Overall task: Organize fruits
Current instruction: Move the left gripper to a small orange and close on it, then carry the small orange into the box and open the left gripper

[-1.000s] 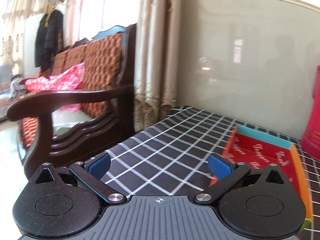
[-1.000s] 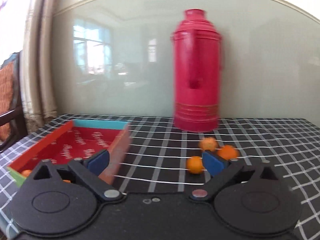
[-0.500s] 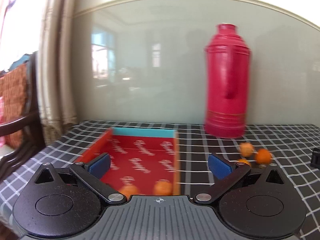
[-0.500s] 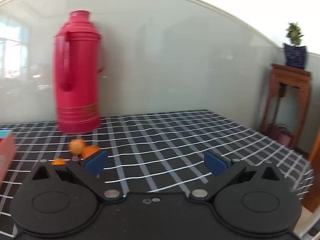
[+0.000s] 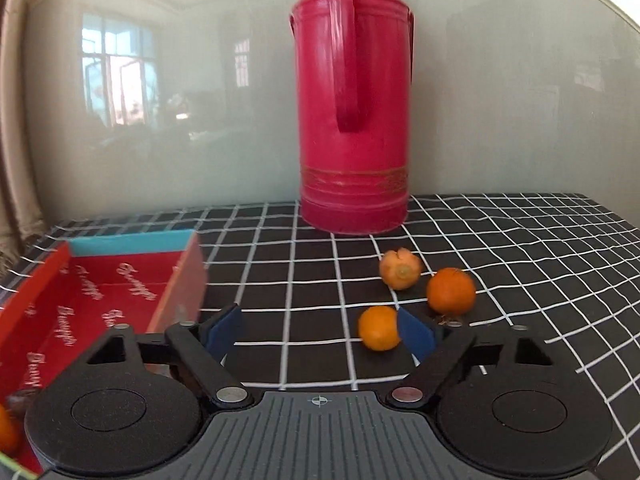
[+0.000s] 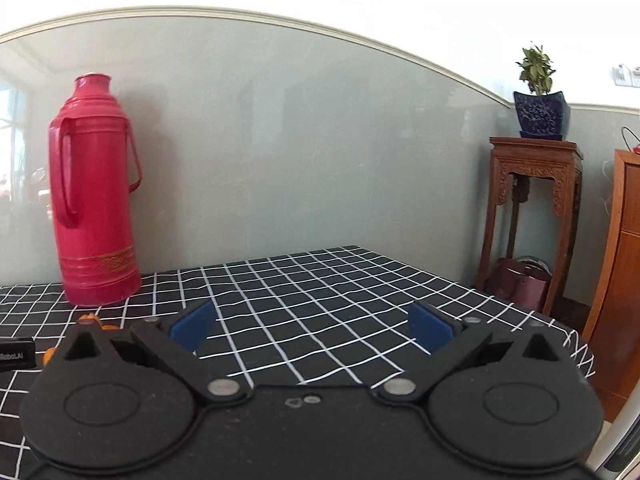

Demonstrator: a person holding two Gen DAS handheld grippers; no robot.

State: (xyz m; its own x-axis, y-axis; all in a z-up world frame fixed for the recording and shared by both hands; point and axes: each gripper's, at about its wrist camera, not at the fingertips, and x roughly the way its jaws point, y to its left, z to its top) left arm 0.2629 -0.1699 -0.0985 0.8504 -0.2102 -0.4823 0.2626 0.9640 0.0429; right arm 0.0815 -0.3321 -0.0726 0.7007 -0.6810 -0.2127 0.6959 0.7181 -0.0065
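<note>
Three small oranges lie on the black checked tablecloth in front of a red thermos (image 5: 354,120): one nearest (image 5: 379,328), one to the right (image 5: 451,291), one behind with its stem end showing (image 5: 401,269). My left gripper (image 5: 320,334) hovers low just before them, its jaws closing. The nearest orange sits by the inner side of the right pad (image 5: 416,334), and the left pad stands well apart from it. The red tray (image 5: 100,300) lies at the left with an orange (image 5: 6,428) at its near end. My right gripper (image 6: 312,330) is open over bare cloth, holding nothing.
The thermos (image 6: 96,208) stands by the glossy wall. In the right wrist view, orange bits (image 6: 86,320) peek out behind the left finger. The table's right edge (image 6: 576,344) drops off near a carved wooden stand (image 6: 532,208) bearing a potted plant (image 6: 540,114) and a cabinet (image 6: 624,260).
The left wrist view swung right from the sofa past the tray to the oranges, and its jaws have narrowed. The right wrist view swung right, away from the tray and oranges.
</note>
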